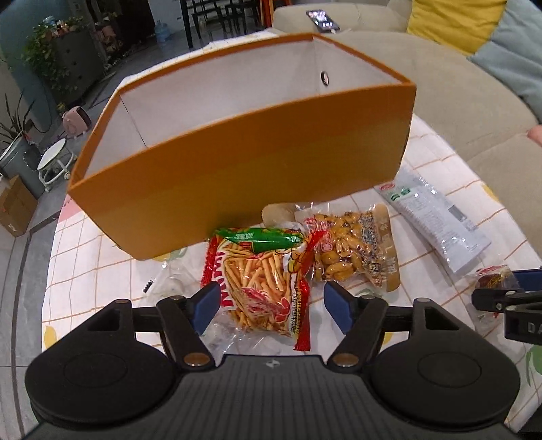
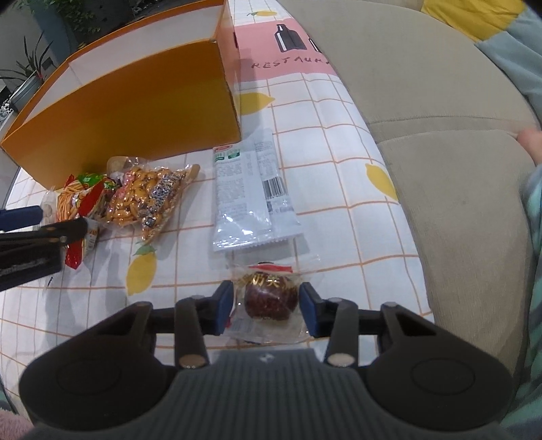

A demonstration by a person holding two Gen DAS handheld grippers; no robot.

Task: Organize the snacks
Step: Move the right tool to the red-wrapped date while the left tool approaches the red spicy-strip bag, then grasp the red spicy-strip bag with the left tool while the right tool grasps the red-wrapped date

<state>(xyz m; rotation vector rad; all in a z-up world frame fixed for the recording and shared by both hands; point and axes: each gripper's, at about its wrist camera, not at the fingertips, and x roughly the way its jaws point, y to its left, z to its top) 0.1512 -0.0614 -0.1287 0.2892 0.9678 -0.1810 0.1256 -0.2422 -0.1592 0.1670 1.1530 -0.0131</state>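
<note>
My left gripper (image 1: 271, 304) stands open low over a clear bag of orange fry sticks (image 1: 261, 287), one blue pad on each side and neither touching it. A small green packet (image 1: 264, 238) lies on the bag's far end. To the right lie a bag of glazed nuts (image 1: 345, 250) and a grey-white packet (image 1: 437, 220). Behind them stands the empty orange box (image 1: 237, 176). My right gripper (image 2: 267, 306) straddles a dark red round snack (image 2: 271, 298) in a clear wrapper. Its pads stand close beside the wrapper with small gaps to the ball.
The table's lemon-print cloth (image 2: 176, 270) carries everything. A beige sofa (image 2: 440, 169) runs along the right edge, with a phone (image 1: 321, 18) on its arm. The left gripper's finger (image 2: 34, 230) shows at the right wrist view's left edge, by the fry sticks (image 2: 69, 203).
</note>
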